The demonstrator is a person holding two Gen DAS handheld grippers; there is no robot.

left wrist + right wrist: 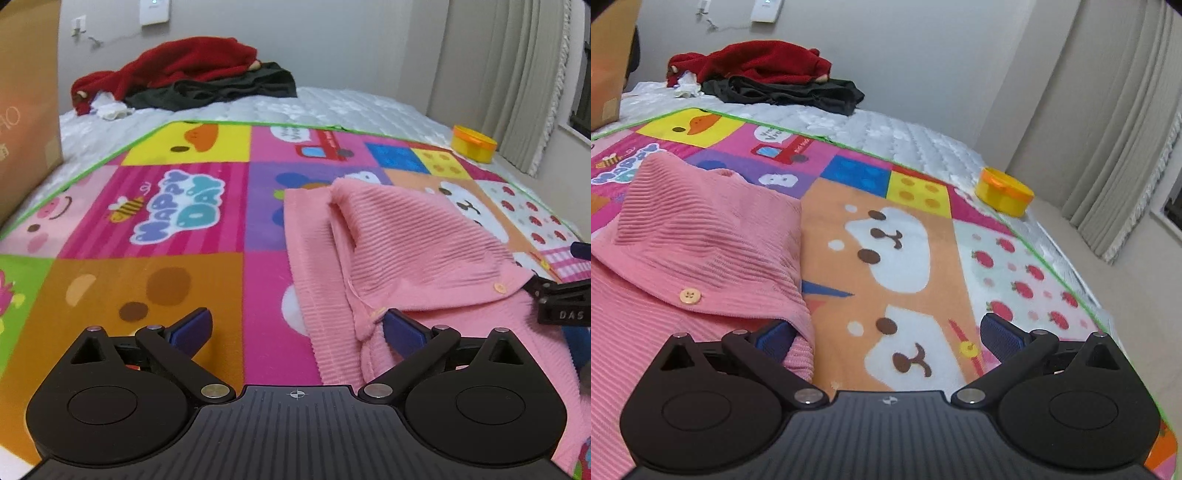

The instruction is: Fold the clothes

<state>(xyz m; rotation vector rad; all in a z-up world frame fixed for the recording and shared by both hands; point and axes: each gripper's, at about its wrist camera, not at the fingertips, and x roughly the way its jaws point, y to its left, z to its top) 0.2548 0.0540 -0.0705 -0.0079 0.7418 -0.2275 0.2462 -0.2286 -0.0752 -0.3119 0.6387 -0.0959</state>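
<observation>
I see my left gripper (pixel 297 328) wide open, its right finger touching the pink cardigan (pixel 399 251); my right gripper (pixel 888 336) is equally wide, left finger against the hem, gripping nothing. One cardigan on the mat (pixel 155 284), long axis running away from me; one button (pixel 690 296) visible.

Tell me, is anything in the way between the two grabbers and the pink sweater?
No, nothing visible is. The left gripper is open at the pink sweater, one finger against its left edge. The right gripper is open at its right edge, one finger tucked under the fabric. The yellow tub sits far off on the bed.
</observation>
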